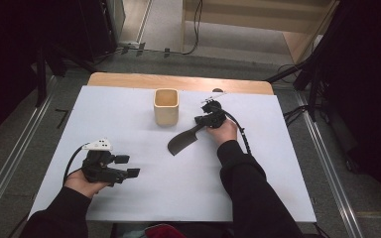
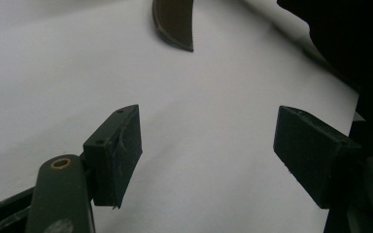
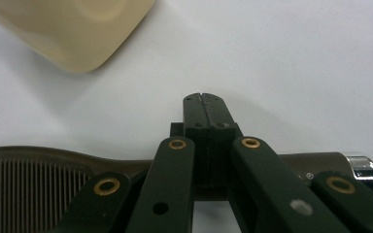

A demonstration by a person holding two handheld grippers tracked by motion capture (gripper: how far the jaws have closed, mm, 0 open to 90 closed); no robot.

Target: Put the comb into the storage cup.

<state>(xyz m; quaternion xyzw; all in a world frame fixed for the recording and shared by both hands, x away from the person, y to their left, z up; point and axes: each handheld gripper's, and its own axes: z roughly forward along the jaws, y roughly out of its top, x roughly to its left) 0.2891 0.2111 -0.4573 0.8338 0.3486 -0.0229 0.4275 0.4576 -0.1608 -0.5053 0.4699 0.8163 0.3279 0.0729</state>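
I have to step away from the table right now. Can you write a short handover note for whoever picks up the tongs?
Right tongs: shut over the handle of the dark comb, which lies on the white table just in front of the beige cup.
Left tongs: open, holding nothing, resting near the table's left front.
Done: comb gripped.
Left: probably lifting the comb and putting it in the cup, which looks empty.

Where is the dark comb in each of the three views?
High view: dark comb at centre, below the cup.
Left gripper view: its toothed end at top centre.
Right gripper view: across the bottom, behind the jaws.
Shared landmark: white table sheet.
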